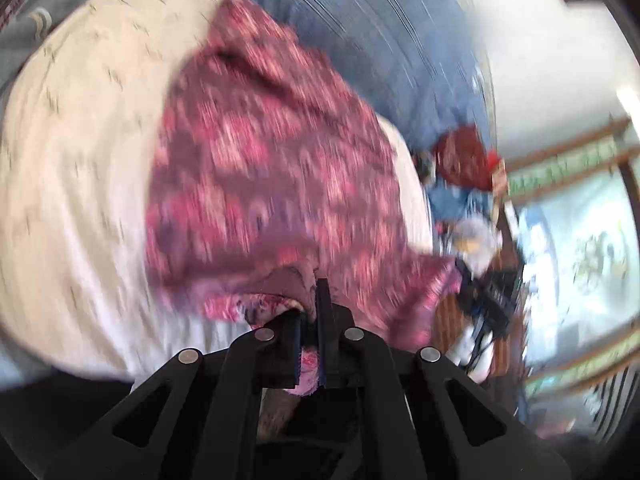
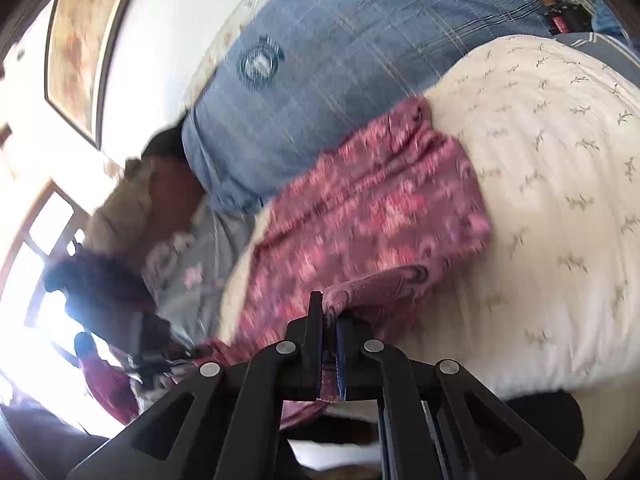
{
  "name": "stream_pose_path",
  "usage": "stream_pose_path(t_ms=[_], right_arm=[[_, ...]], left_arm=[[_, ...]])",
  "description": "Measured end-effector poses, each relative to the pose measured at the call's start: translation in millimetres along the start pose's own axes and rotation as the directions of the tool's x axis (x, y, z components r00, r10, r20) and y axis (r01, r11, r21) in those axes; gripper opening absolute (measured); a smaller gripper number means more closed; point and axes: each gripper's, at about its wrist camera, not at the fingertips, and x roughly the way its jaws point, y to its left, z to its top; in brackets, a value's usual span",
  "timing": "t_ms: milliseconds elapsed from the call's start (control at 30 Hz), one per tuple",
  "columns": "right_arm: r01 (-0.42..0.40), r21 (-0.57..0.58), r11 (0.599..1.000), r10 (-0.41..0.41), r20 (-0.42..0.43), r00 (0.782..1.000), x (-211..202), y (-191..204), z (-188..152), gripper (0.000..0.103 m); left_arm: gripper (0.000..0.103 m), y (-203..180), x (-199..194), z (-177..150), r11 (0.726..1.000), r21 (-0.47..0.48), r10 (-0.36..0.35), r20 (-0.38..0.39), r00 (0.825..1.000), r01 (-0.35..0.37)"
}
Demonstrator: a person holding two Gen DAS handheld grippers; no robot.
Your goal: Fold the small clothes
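A small maroon garment with a pink pattern [image 1: 264, 168] lies spread over a cream cushion [image 1: 80, 184] with small sprig marks. My left gripper [image 1: 310, 312] is shut on the garment's near edge, with cloth bunched between its jaws. In the right wrist view the same garment [image 2: 372, 208] stretches across the cream cushion [image 2: 560, 208], and my right gripper [image 2: 330, 316] is shut on another part of its near edge. Both views are blurred by motion. The right gripper shows in the left wrist view [image 1: 486, 300], holding the garment's corner.
A blue plaid bedcover [image 1: 384, 48] lies behind the cushion and shows in the right wrist view [image 2: 360, 64]. A heap of other clothes [image 1: 464, 168] sits at the far right of the bed. A pale grey garment [image 2: 192, 264] lies left of the cushion. A framed picture [image 2: 84, 40] hangs on the wall.
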Motion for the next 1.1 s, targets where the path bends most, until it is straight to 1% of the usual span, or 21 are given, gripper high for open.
stream_pose_path(t_ms=[100,167,233,300,367,467,500,533,567,600,633,667,733,800,833,867,900,967,1000,1067,1100], right_arm=[[-0.040,0.090,0.995,0.032,0.086,0.996,9.1,-21.4,33.4,0.005],[-0.031,0.148,0.989,0.015,0.109,0.994,20.4,-39.6,48.5,0.005],[0.007,0.204,0.979,-0.029,0.104,0.994,35.0,-60.4,60.4,0.005],[0.055,0.252,0.966,-0.076,0.074,0.994,51.5,-77.5,66.2,0.005],[0.145,0.298,0.944,-0.160,0.025,0.987,66.2,-90.3,65.8,0.006],[0.130,0.336,0.933,-0.147,0.027,0.989,65.7,-92.4,60.8,0.011],[0.100,0.335,0.937,-0.121,0.042,0.992,60.7,-89.5,59.7,0.012],[0.087,0.334,0.939,-0.110,0.051,0.993,57.8,-87.9,59.2,0.016],[0.077,0.336,0.939,-0.105,0.065,0.992,52.0,-86.1,58.1,0.025],[0.058,0.339,0.939,-0.092,0.086,0.992,45.3,-84.1,57.2,0.030],[0.048,0.346,0.937,-0.085,0.090,0.992,42.0,-83.3,57.0,0.042],[0.053,0.359,0.932,-0.087,0.079,0.993,41.0,-86.5,58.7,0.052],[0.065,0.387,0.920,-0.080,0.022,0.997,50.2,-88.2,63.8,0.053],[0.009,0.411,0.911,-0.010,0.000,1.000,62.1,-86.2,70.8,0.053],[-0.030,0.428,0.903,0.022,0.024,0.999,63.1,-86.0,73.6,0.053],[-0.087,0.440,0.894,0.055,0.085,0.995,62.1,-84.5,78.6,0.053],[-0.123,0.438,0.890,0.066,0.142,0.988,56.5,-82.2,82.3,0.053],[-0.156,0.424,0.892,0.068,0.215,0.974,46.8,-77.9,88.8,0.053],[-0.146,0.415,0.898,0.060,0.215,0.975,43.7,-74.9,90.4,0.053],[-0.088,0.380,0.921,0.023,0.171,0.985,41.5,-67.4,90.1,0.054],[-0.024,0.346,0.938,-0.020,0.123,0.992,41.2,-62.4,87.2,0.054]], left_arm=[[0.003,10.8,11.0,39.9,0.996,-0.086,0.024,0.042,0.999,-0.020],[0.003,25.6,22.7,65.4,0.987,-0.153,0.053,0.052,0.997,-0.045],[0.003,40.6,37.8,83.9,0.973,-0.217,0.084,0.036,0.996,-0.075],[0.003,52.2,54.3,97.1,0.957,-0.271,0.105,-0.001,0.994,-0.102],[0.003,54.9,58.9,101.1,0.951,-0.286,0.116,-0.024,0.993,-0.118],[0.005,43.6,47.4,102.6,0.964,-0.253,0.085,-0.002,0.996,-0.082],[0.012,39.7,39.6,101.6,0.970,-0.236,0.069,0.010,0.998,-0.065],[0.026,36.4,34.0,100.7,0.973,-0.225,0.061,0.027,0.998,-0.053],[0.037,32.0,28.5,100.1,0.976,-0.210,0.068,0.055,0.996,-0.055],[0.060,29.9,22.7,99.4,0.978,-0.197,0.081,0.076,0.994,-0.065],[0.070,28.4,17.9,98.9,0.979,-0.189,0.095,0.094,0.991,-0.076],[0.071,27.1,16.0,98.6,0.979,-0.188,0.097,0.103,0.990,-0.077],[0.070,27.1,20.6,102.2,0.976,-0.214,0.062,0.083,0.995,-0.043],[0.070,28.3,24.4,107.3,0.972,-0.233,0.035,0.077,0.996,-0.016],[0.070,26.1,25.3,109.2,0.972,-0.236,0.033,0.078,0.996,-0.014],[0.070,23.5,25.4,110.1,0.972,-0.236,0.035,0.079,0.996,-0.015],[0.070,21.6,24.1,109.8,0.973,-0.232,0.033,0.083,0.996,-0.013],[0.071,18.7,19.4,105.5,0.976,-0.215,0.040,0.075,0.996,-0.023],[0.071,18.5,18.4,101.5,0.980,-0.198,0.048,0.061,0.997,-0.035],[0.071,18.8,17.4,88.4,0.988,-0.149,0.054,0.027,0.998,-0.049],[0.071,18.1,19.9,80.2,0.992,-0.115,0.053,-0.001,0.999,-0.053]])
